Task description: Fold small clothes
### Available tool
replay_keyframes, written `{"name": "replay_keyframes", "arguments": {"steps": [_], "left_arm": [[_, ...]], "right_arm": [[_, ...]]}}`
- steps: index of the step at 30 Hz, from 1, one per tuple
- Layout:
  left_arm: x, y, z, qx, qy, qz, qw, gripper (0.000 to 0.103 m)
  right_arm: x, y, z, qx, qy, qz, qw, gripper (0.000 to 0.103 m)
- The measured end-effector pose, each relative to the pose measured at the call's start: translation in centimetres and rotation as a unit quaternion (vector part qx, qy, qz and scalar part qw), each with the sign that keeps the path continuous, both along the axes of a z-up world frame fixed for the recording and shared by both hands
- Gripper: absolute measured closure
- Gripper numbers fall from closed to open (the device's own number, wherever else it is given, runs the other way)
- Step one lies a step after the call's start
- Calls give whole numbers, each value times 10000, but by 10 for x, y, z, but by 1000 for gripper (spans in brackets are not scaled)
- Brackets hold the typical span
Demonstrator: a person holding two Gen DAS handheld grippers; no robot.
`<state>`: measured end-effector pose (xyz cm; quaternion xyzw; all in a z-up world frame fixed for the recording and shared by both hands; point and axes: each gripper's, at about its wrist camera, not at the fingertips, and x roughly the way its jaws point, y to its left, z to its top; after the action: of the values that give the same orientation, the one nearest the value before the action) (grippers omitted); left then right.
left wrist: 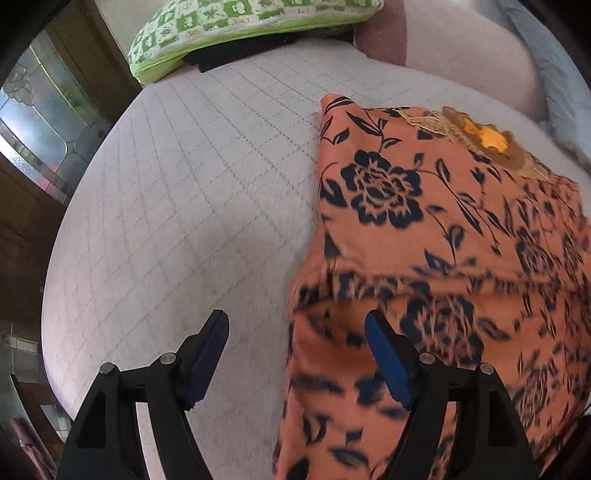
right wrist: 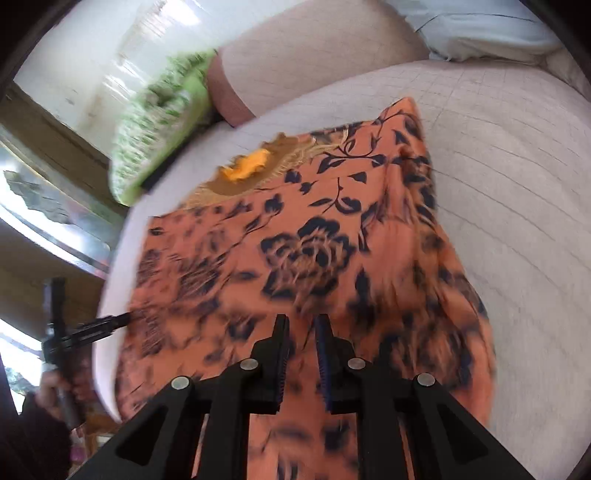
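An orange garment with a black flower print [left wrist: 443, 236] lies on a pale quilted bed [left wrist: 192, 206], its gold embroidered neckline [left wrist: 480, 136] at the far end. My left gripper [left wrist: 297, 332] is open at the garment's left edge, its right finger over the cloth, its left finger over the bed. In the right wrist view the same garment [right wrist: 306, 243] fills the middle. My right gripper [right wrist: 302, 328] hovers over its near part with the jaws a narrow gap apart and nothing between them. The left gripper [right wrist: 107, 323] shows at the garment's left edge.
A green and white patterned pillow [left wrist: 236, 26] lies at the head of the bed over a dark item. A pinkish bolster [right wrist: 314, 48] and a pale blue pillow [right wrist: 480, 29] lie behind the garment. A glass-paned door [left wrist: 40, 122] stands left of the bed.
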<state>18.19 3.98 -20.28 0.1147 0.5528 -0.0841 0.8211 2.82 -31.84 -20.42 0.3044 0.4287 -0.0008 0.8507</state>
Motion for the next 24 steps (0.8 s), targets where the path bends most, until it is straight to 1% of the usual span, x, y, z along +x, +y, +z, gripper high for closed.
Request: {"name": "replay_keyframes", "arguments": {"steps": [3, 4, 6, 7, 8, 9, 10, 11, 12, 15, 17, 19, 20, 21, 22, 23, 24], "left_arm": [[-38, 23, 7, -135, -112, -117, 9998, 26], [-49, 34, 8, -176, -143, -111, 9997, 26], [-58, 52, 5, -243, -161, -68, 9996, 26], [-72, 63, 4, -302, -162, -20, 9994, 26], [-75, 70, 2, -336, -154, 22, 9993, 26], [-85, 77, 2, -372, -131, 79, 9992, 26], [-95, 87, -2, -414, -80, 135, 9990, 26], [-99, 94, -7, -430, -51, 182, 9989, 26], [-105, 100, -10, -430, -33, 245, 9988, 26], [-119, 118, -19, -477, 15, 445, 9979, 26], [-123, 130, -22, -559, 44, 607, 9966, 26], [-125, 138, -23, -634, 76, 748, 9952, 26], [-127, 141, -21, -678, 78, 769, 9947, 26], [-130, 144, -19, -707, 54, 772, 9945, 26], [-131, 146, -17, -706, 9, 765, 9946, 26], [-133, 148, -14, -695, -65, 755, 9947, 26], [-134, 150, -11, -685, -121, 751, 9947, 26]], "right_arm": [[-50, 1, 8, 149, -93, -20, 9998, 86], [-66, 4, 12, 99, -138, -20, 9999, 85], [-91, 14, 16, -72, -151, -7, 9999, 77], [-106, 23, 18, -130, -106, 20, 9999, 60], [-121, 32, 20, -167, -81, 16, 9998, 30], [-132, 41, 22, -243, -112, -9, 9996, 24], [-146, 49, 25, -393, -126, 25, 9991, 23], [-157, 59, 25, -556, -31, 61, 9984, 23], [-164, 70, 24, -724, 209, 97, 9971, 23], [-165, 91, 10, -747, 749, 110, 9943, 23], [-159, 99, 2, -794, 940, -154, 9923, 23], [-148, 110, -5, -1058, 1138, -372, 9872, 23], [-142, 117, -8, -1237, 1208, -384, 9842, 23], [-135, 124, -11, -1473, 1274, -362, 9802, 23], [-130, 132, -16, -1907, 1431, -295, 9707, 24], [-125, 136, -21, -2209, 1603, -233, 9617, 26], [-126, 136, -27, -2533, 1839, -164, 9496, 26]]}}
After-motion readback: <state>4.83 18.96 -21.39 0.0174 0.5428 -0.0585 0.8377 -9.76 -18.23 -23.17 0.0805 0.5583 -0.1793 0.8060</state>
